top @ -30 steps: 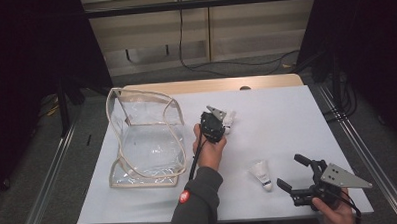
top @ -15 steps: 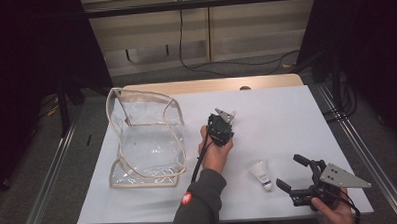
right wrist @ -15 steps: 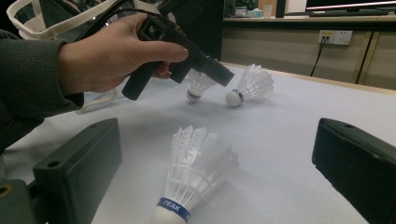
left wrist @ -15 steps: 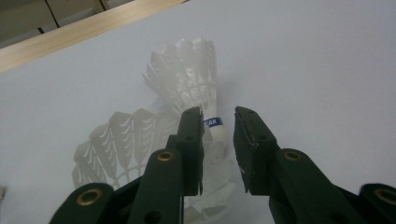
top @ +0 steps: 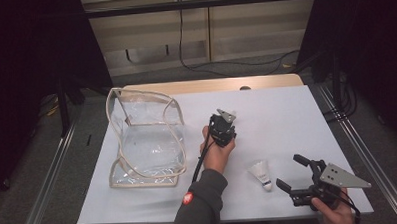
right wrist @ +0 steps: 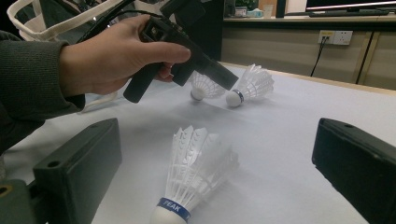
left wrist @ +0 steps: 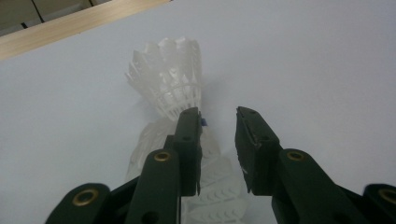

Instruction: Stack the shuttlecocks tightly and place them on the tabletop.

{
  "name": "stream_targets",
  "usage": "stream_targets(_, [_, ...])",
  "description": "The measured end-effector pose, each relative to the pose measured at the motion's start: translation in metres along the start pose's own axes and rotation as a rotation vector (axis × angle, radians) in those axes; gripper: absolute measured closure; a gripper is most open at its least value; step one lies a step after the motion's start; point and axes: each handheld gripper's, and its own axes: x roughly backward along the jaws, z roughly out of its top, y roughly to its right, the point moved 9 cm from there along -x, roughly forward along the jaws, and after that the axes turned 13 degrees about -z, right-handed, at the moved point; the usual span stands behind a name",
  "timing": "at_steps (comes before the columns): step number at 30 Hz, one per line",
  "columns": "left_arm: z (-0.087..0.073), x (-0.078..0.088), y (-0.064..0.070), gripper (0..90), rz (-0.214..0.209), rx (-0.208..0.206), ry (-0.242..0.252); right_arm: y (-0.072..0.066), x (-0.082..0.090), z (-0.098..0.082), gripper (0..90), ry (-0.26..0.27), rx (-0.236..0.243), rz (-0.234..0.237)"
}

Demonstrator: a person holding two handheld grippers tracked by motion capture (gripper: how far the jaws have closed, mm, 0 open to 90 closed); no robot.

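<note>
left gripper (left wrist: 218,122) | we're hovering it part-open, holding nothing, jaws just been widening | shuttlecock (left wrist: 169,74) featherlight, crushable skirt, so we're grabbing the cork

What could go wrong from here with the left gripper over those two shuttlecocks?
1. The left gripper has just been opening; its pads press on nothing, and two shuttlecocks lie close together under it, so closing may catch both or crush feathers.
2. Only one jaw overlaps the near shuttlecock; a close could push it aside.
3. The clear bag sags, so dropping one in may miss.
</note>
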Motion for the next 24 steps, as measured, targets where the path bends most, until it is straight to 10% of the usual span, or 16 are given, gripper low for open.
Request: stream_targets(24, [0.011,0.001,0.006,78.2,-0.053,0.024,-0.013,-0.001,-0.001,0.000,0.9,0.001,0.005,0.003])
